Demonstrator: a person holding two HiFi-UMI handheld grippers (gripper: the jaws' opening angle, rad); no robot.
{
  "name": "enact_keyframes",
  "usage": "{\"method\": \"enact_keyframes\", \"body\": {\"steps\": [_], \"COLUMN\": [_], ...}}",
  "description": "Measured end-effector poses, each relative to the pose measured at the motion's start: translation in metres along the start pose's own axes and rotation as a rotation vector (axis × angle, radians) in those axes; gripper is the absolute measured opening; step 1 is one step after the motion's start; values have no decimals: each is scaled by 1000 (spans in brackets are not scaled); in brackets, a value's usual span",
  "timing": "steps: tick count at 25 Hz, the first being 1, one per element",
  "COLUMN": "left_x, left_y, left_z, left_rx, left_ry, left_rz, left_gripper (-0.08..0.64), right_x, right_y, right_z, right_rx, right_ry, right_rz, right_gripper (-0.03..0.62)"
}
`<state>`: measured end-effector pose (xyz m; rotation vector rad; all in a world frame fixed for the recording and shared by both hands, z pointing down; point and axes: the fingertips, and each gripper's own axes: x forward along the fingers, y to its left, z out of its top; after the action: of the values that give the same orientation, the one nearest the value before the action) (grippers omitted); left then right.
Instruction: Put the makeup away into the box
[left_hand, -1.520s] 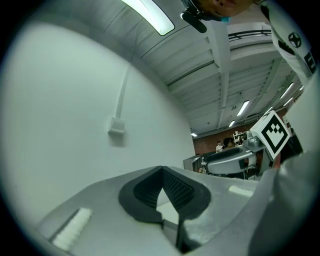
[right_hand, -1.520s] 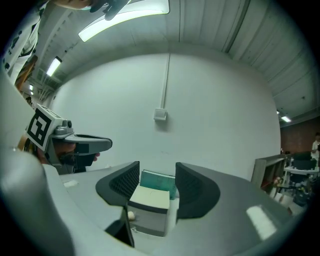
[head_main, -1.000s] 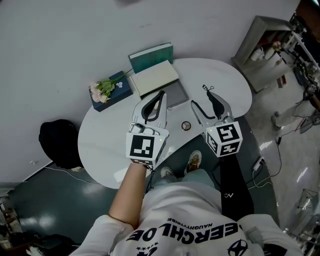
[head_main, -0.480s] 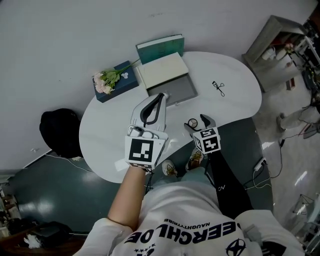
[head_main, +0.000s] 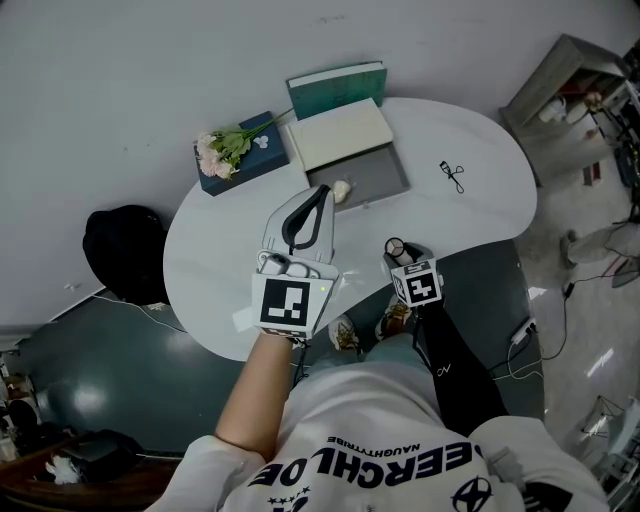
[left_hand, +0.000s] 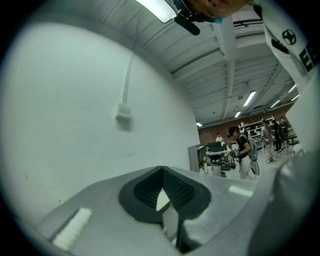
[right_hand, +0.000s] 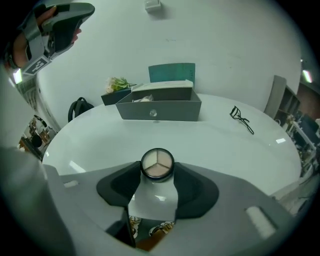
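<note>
The right gripper (right_hand: 158, 170), whose jaws have just been closing, grasps the round compact (right_hand: 157, 163) between its tips on the white table (right_hand: 230, 145). The grey box (right_hand: 165, 110) stands well ahead of it. The left gripper (head_main: 322, 192) is clenched on nothing.

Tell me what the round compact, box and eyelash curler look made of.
The round compact has a dark smooth rim, probably plastic, around three matte powder pans. The box is matte grey, card or plastic. The eyelash curler is thin, dark, likely metal.
</note>
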<state>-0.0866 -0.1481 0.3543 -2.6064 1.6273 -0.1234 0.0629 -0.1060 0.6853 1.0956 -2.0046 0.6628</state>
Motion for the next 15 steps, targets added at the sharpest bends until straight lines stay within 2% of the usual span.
{"method": "enact_keyframes", "body": {"steps": [3,6,15], "left_x": [0,1,6], "left_y": [3,6,17], "left_z": [0,1,14], "left_rx": [2,1,30], "left_ry": [-1,-5,-18], "left_rz": [-1,-3,14], "left_gripper": [0,0,0], "right_x": [-3,-16,-107], "right_y": [0,-2,-7], "right_z": [2,22,157], "right_rx": [-9,-18,-64], "right_ry": [-14,-80,-437], "right_rz": [-1,-17,-68], "right_gripper": [238,238,238]}}
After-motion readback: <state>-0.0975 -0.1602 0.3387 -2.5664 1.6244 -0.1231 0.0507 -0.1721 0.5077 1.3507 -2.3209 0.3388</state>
